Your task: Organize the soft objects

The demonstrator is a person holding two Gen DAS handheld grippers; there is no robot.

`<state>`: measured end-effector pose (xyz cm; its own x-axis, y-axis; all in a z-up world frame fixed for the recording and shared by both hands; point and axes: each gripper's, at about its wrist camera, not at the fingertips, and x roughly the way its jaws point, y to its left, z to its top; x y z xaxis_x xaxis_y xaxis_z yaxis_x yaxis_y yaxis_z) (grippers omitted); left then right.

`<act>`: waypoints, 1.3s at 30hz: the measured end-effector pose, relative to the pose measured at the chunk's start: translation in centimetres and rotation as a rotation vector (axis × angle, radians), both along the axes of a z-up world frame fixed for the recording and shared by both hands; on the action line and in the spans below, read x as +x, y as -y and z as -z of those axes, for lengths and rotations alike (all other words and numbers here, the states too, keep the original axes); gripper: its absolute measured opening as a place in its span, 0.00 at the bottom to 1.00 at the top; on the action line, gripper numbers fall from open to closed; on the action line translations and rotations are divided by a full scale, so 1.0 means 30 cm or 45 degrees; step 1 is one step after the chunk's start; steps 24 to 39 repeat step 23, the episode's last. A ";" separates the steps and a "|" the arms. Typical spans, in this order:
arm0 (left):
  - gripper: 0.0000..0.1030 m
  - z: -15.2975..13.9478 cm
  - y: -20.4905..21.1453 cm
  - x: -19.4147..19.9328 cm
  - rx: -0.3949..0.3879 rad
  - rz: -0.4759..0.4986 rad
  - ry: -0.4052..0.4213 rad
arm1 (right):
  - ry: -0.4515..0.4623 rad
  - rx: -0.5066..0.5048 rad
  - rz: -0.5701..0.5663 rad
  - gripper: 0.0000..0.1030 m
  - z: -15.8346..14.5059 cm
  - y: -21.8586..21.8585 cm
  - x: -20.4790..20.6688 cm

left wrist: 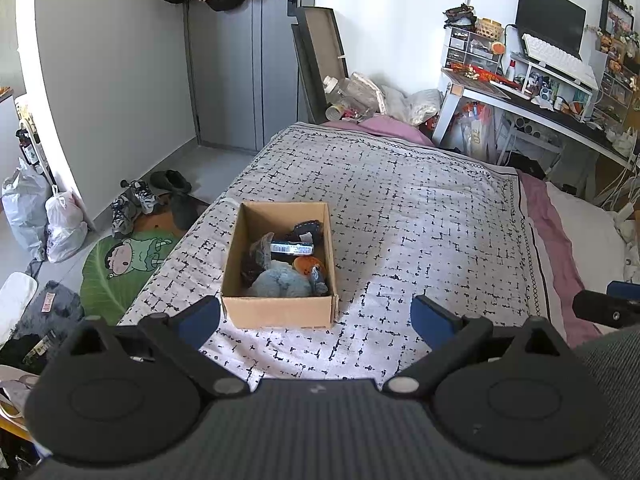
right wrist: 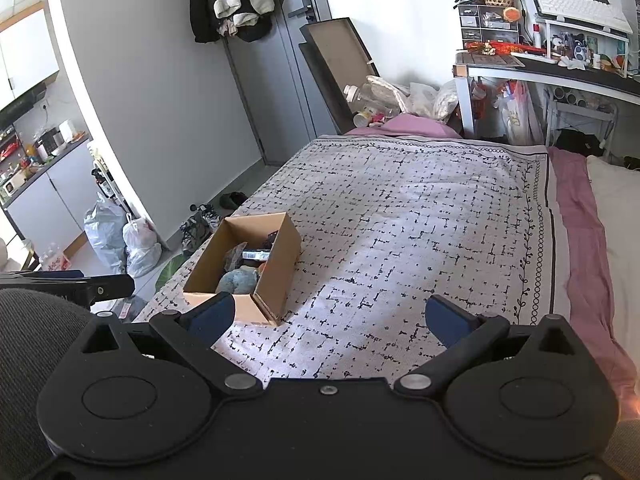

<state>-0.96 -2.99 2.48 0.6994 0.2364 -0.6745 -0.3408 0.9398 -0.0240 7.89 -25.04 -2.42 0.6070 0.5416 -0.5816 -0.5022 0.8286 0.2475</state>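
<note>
Left wrist view shows the left gripper (left wrist: 316, 316) spread wide and empty, the cardboard box (left wrist: 280, 312) just ahead of it, slightly toward its left finger, long axis running away along the fingers. Inside lie a blue-grey plush (left wrist: 280, 282), something orange (left wrist: 308, 264) and what may be a dark fabric piece. The right gripper (right wrist: 346, 318), also wide and empty, sees the box ahead-left, farther off; the left is nearer.

Left gripper (left wrist: 316, 316) jaws spread wide, nothing held. Right gripper (right wrist: 330, 316) likewise wide apart, empty, level beside it.
</note>
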 end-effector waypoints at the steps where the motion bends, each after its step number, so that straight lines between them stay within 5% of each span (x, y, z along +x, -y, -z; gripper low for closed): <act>1: 0.98 0.002 0.001 0.000 -0.002 -0.001 0.001 | -0.003 -0.003 0.002 1.00 0.000 0.000 0.000; 39: 0.98 -0.008 -0.007 -0.015 -0.027 0.003 0.022 | -0.020 -0.001 0.010 1.00 -0.007 0.001 0.001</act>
